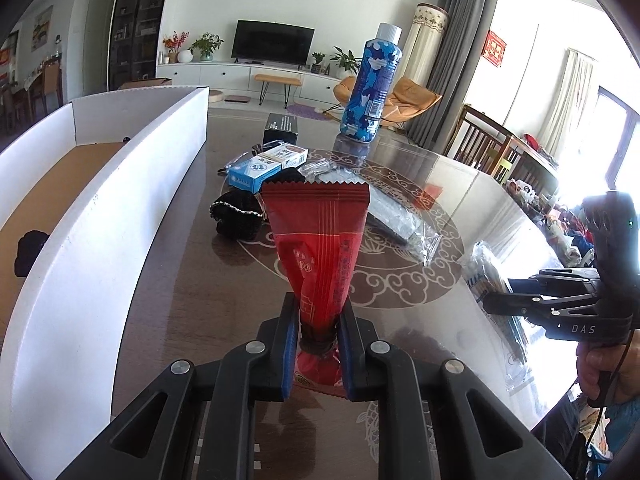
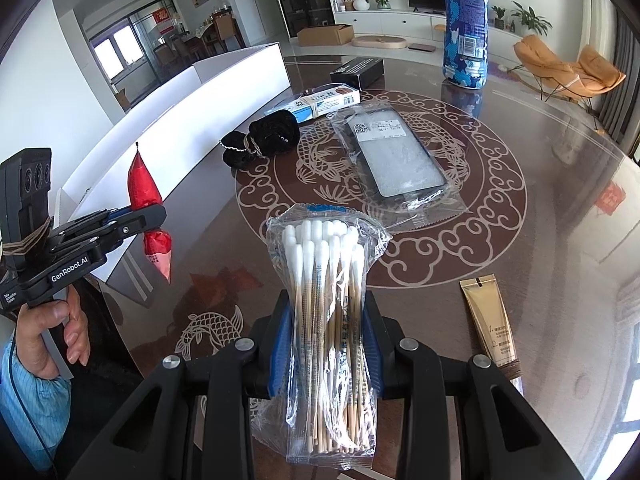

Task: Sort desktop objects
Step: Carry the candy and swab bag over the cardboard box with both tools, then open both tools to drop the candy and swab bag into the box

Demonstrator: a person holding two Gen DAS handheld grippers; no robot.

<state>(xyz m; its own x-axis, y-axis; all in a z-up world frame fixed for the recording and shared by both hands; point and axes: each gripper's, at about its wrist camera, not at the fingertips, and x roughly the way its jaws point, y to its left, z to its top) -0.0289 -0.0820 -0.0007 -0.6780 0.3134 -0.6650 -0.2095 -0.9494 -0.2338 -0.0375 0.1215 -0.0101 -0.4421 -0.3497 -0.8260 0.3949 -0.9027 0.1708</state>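
Above the table [image 1: 400, 208], the left gripper [image 1: 318, 344] is clamped on a red packet [image 1: 320, 236], with the white box [image 1: 120, 216] at nine o'clock. At three o'clock, the right gripper [image 2: 326, 344] is clamped on a swab bag [image 2: 326, 320].

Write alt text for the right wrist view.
The right gripper is shut on a clear bag of cotton swabs above a dark patterned table. At left, the left gripper holds a red packet beside a white box.
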